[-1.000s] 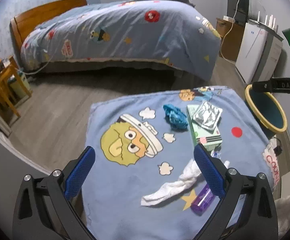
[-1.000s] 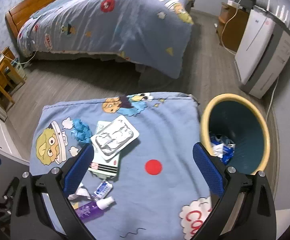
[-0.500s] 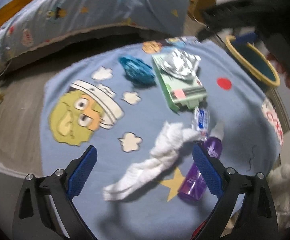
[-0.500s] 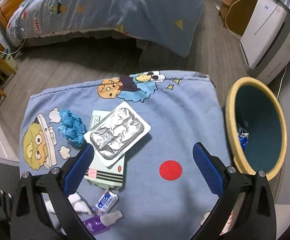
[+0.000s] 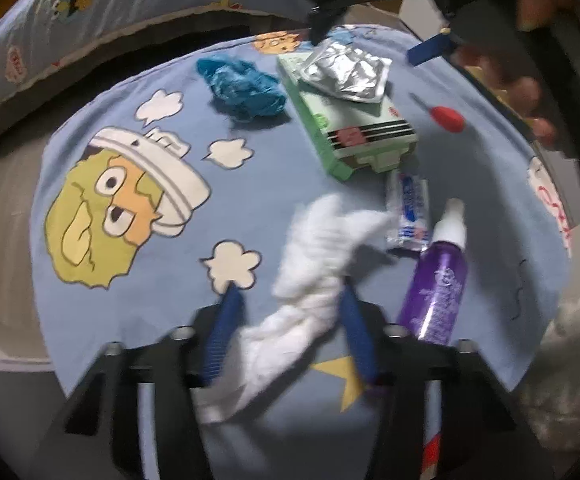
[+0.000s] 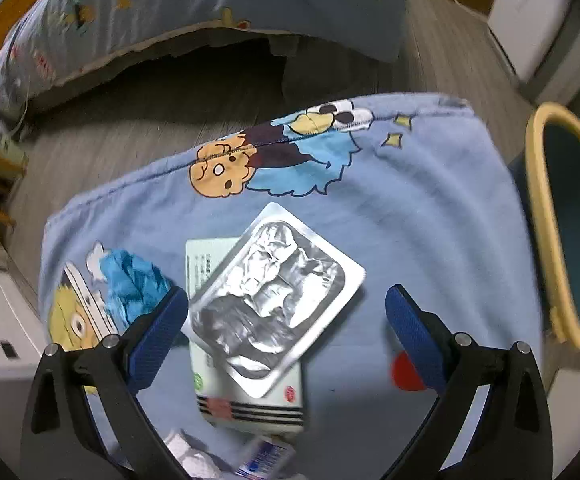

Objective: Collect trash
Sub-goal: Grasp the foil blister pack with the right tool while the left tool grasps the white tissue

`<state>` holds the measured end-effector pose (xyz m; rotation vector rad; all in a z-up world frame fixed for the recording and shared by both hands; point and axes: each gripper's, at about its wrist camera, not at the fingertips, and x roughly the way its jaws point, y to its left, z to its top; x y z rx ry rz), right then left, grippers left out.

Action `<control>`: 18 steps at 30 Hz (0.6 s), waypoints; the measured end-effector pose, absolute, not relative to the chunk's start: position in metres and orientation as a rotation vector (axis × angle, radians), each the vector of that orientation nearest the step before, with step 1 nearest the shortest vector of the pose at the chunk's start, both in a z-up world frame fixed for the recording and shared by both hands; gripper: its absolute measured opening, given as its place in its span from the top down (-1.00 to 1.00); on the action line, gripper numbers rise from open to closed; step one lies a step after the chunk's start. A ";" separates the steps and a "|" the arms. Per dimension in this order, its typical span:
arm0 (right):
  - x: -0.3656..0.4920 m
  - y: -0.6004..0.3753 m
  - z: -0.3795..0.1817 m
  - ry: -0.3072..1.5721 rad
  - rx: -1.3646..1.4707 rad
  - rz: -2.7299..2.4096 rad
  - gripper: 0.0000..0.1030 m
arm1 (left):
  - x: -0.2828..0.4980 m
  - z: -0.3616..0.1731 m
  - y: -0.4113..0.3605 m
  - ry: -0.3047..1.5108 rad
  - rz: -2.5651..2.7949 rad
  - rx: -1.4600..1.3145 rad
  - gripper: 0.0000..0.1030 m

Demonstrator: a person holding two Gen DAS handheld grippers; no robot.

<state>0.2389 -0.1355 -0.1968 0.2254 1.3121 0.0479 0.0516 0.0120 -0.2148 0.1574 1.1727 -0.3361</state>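
Note:
A crumpled white tissue (image 5: 313, 276) lies on the blue cartoon cloth (image 5: 130, 280). My left gripper (image 5: 290, 296) is low over it, its blue fingers narrowed on either side of the tissue, touching it. A silver foil blister pack (image 6: 270, 304) rests on a green-white box (image 6: 246, 396); a blue crumpled wrapper (image 6: 134, 284) lies left of it. My right gripper (image 6: 286, 304) hovers open above the blister pack. The yellow-rimmed teal bin (image 6: 569, 220) stands to the right.
A purple spray bottle (image 5: 441, 276) and a small blue-white sachet (image 5: 407, 208) lie right of the tissue. A bed with a blue duvet (image 6: 170, 12) stands beyond the cloth, and a white appliance (image 6: 537, 20) at the far right.
My left gripper dropped toward the tissue and its fingers narrowed around it. My right gripper moved left from the bin and down over the blister pack.

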 end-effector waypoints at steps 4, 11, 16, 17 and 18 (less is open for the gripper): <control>0.243 -0.131 -0.207 1.332 0.257 0.034 -0.89 | 0.050 -0.209 0.009 1.159 -0.353 0.171 0.44; 0.243 -0.121 -0.217 1.365 0.208 0.036 -0.74 | 0.052 -0.203 0.024 1.155 -0.319 0.129 0.46; 0.238 -0.117 -0.207 1.345 0.164 0.072 -0.23 | 0.047 -0.194 0.026 1.133 -0.306 0.098 0.46; 0.238 -0.118 -0.204 1.341 0.157 0.075 -0.11 | 0.046 -0.192 0.025 1.129 -0.304 0.098 0.46; 0.238 -0.119 -0.203 1.340 0.149 0.074 -0.11 | 0.045 -0.191 0.025 1.124 -0.303 0.099 0.46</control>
